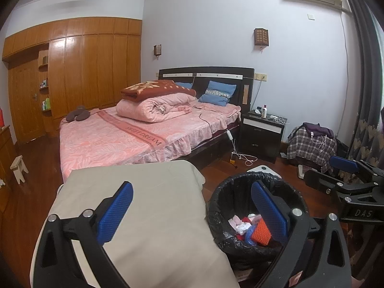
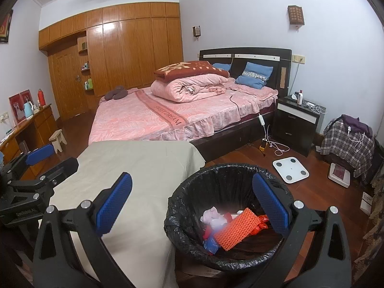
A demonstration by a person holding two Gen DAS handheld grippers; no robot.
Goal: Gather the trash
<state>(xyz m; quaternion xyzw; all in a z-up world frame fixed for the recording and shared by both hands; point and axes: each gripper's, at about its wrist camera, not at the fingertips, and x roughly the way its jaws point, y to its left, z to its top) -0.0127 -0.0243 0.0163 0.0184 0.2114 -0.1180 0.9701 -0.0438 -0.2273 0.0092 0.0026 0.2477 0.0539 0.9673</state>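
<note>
- Beside the near right corner of a cloth-covered table (image 2: 134,168), a round bin (image 2: 230,216) lined with a black bag stands on the dark wood floor, touching or nearly touching the table's edge.
- The right gripper (image 2: 192,206) hangs above the bin's near rim, jaws spread wide apart and holding nothing.
- The left gripper (image 1: 192,212) hovers over the table's right edge, one finger above the bin, also wide apart and empty.
- Inside the bin lie an orange foam net sleeve (image 2: 236,228), crumpled pink-white paper (image 2: 212,216), red wrapper (image 2: 260,222) and a blue scrap (image 2: 211,241), all low in the bag.
- The table's cloth shows no trash, so collecting looks finished or nearly so.
- To finish well, check the floor around the bin for strays, lift both grippers clear without snagging the loose bag rim, and avoid tipping the light bin.
- A bed (image 2: 168,115) and a white scale (image 2: 291,170) lie beyond.
</note>
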